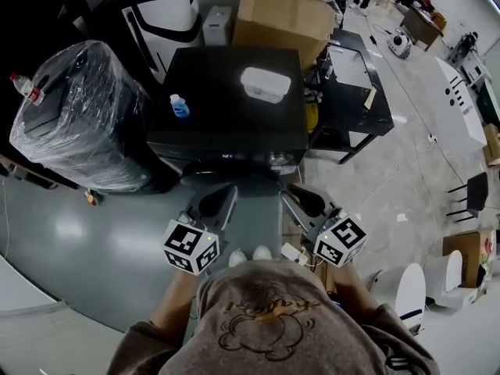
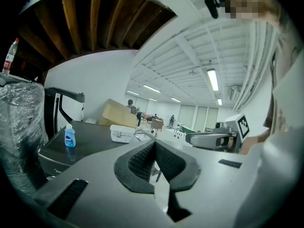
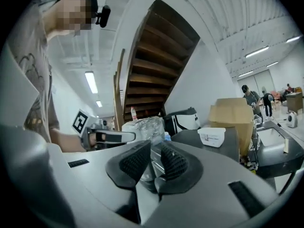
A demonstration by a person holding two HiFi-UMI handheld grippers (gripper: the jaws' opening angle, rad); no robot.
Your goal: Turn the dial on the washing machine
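Observation:
The black washing machine [image 1: 226,92] stands just ahead of me, with a white box [image 1: 266,84] and a small blue bottle [image 1: 180,106] on its lid. Its control strip runs along the near edge [image 1: 250,161]; I cannot make out the dial there. My left gripper [image 1: 215,205] hangs in front of the machine's left half, pads [image 2: 142,158] meeting at the tips, nothing held. My right gripper [image 1: 305,201] is level with it on the right. A narrow gap shows between its pads [image 3: 135,160], with nothing in it. Both stay clear of the machine.
A plastic-wrapped bulky object [image 1: 78,116] stands left of the machine. A cardboard box [image 1: 285,14] and a black-and-white appliance [image 1: 156,14] are behind it, and a black table [image 1: 355,84] is to the right. My feet [image 1: 250,255] are close to the machine's front.

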